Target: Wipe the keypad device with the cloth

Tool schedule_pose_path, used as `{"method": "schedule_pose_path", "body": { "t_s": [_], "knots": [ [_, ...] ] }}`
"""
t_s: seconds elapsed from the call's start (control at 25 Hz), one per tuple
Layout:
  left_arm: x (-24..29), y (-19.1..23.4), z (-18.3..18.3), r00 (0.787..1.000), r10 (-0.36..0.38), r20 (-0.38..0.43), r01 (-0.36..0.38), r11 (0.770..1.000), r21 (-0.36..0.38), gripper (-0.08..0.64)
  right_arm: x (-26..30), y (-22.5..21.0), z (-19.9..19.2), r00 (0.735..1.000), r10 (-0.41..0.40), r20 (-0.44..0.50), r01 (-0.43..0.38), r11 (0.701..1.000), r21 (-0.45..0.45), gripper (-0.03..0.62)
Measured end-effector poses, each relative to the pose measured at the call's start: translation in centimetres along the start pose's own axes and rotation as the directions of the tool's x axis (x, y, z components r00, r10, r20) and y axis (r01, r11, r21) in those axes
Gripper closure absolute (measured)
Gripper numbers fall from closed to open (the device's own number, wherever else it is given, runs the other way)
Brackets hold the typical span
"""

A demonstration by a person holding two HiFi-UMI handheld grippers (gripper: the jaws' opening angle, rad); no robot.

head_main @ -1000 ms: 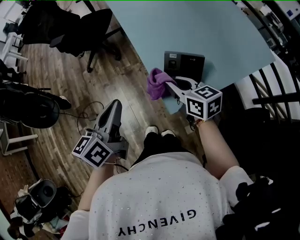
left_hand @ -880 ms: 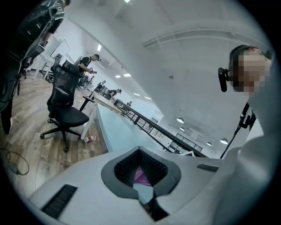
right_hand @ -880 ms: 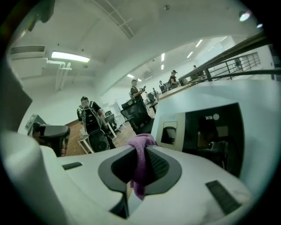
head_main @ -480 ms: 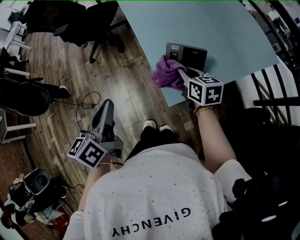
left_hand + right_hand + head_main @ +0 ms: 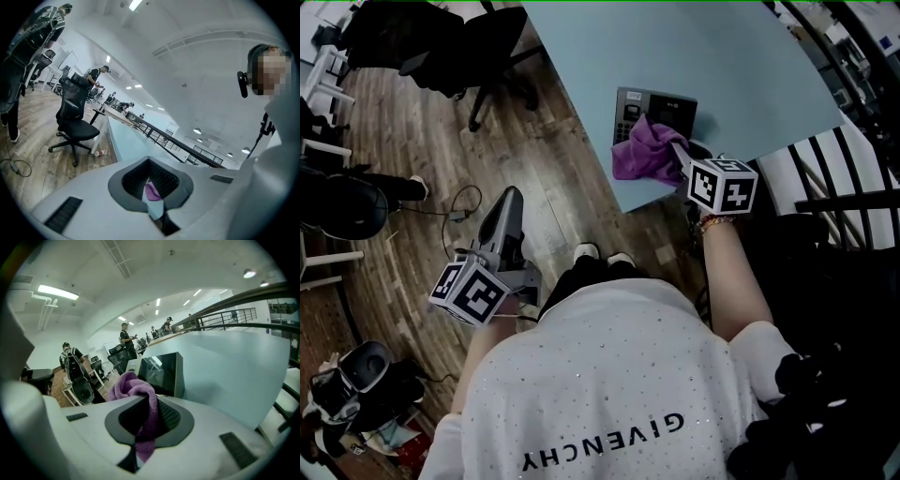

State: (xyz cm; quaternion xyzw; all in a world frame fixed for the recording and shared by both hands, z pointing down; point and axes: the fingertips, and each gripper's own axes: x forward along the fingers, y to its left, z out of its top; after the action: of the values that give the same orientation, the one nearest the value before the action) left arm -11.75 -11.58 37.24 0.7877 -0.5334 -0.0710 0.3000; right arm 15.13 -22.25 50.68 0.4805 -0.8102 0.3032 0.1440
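Observation:
The dark keypad device (image 5: 654,105) lies near the corner of the light blue table (image 5: 722,56). A purple cloth (image 5: 645,153) is bunched over the device's near edge. My right gripper (image 5: 679,155) is shut on that cloth, its marker cube toward me. In the right gripper view the cloth (image 5: 137,392) runs down between the jaws of the right gripper (image 5: 146,427), with the device (image 5: 163,373) just beyond. My left gripper (image 5: 510,201) hangs over the wooden floor, left of the table, shut and holding nothing. In its own view the left gripper (image 5: 152,199) shows only a narrow slit.
A black office chair (image 5: 483,47) stands on the wooden floor beside the table's left edge. Cables (image 5: 459,202) lie on the floor near my left gripper. A black and white railing (image 5: 825,169) runs along the right. People stand far off (image 5: 125,336).
My right gripper has carried the cloth from the table's edge, left of the device, up onto the device's near side. The left gripper has hardly moved.

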Motion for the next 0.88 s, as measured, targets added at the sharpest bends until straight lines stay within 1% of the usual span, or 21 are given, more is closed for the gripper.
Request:
{"method": "schedule_pose_path", "body": {
  "t_s": [0.24,0.48,0.56,0.64,0.72,0.8,0.88],
  "knots": [
    [1.2,-0.2,-0.7,1.0,0.014,-0.023,-0.013,1.0,0.019,0.56,-1.4,-1.8,-0.1,1.0,-0.023,0.004,0.023,1.0,-0.003,0.563],
    [1.6,-0.7,-0.1,1.0,0.015,-0.015,-0.015,1.0,0.015,0.56,-2.5,-3.6,-0.4,0.998,-0.059,-0.004,0.059,0.998,0.012,0.563],
    [1.6,-0.5,0.2,1.0,0.021,-0.007,-0.021,1.0,0.016,0.56,-2.8,-3.7,0.0,0.998,-0.069,0.004,0.069,0.998,0.01,0.563],
    [1.7,-0.3,0.2,1.0,0.027,-0.001,-0.027,1.0,0.015,0.56,-3.1,-3.4,0.8,0.997,-0.076,0.032,0.076,0.997,-0.005,0.564],
    [1.6,-0.2,0.2,0.999,0.033,0.005,-0.033,0.999,0.014,0.56,-3.0,-1.8,1.6,0.997,-0.043,0.07,0.046,0.999,-0.029,0.565],
    [1.4,-0.1,0.4,0.999,0.039,0.014,-0.039,0.999,0.015,0.56,-2.1,1.2,2.1,0.995,0.037,0.089,-0.032,0.997,-0.065,0.564],
    [1.1,0.1,0.7,0.999,0.049,0.025,-0.049,0.999,0.016,0.56,-0.7,4.5,2.1,0.989,0.13,0.072,-0.123,0.987,-0.104,0.565]
  ]
}}
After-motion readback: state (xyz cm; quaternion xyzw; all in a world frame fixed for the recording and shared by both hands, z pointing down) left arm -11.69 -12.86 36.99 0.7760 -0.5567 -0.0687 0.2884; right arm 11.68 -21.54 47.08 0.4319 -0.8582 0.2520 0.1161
